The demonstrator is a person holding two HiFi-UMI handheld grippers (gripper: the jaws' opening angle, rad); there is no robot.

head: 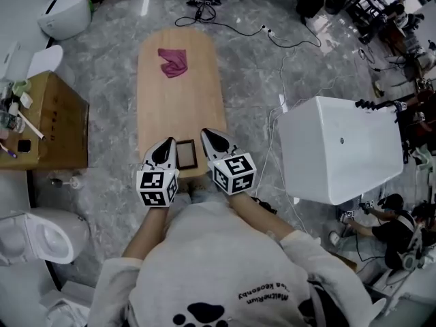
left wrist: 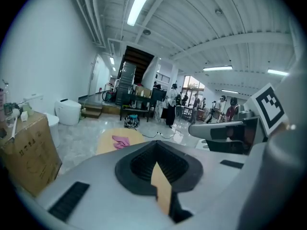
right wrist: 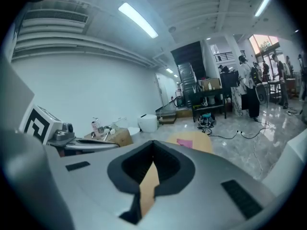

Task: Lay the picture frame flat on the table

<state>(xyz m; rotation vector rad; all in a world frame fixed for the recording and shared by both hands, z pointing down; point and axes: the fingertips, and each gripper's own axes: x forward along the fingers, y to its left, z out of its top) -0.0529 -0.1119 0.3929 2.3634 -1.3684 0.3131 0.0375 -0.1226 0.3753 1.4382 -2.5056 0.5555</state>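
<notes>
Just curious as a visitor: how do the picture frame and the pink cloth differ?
The picture frame is dark and rectangular; the pink cloth is crumpled. The frame lies at the near end, the cloth near the far end. Both rest on the wooden table.

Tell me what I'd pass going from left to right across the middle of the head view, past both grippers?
cardboard box → left gripper → picture frame → right gripper → big white tub
</notes>
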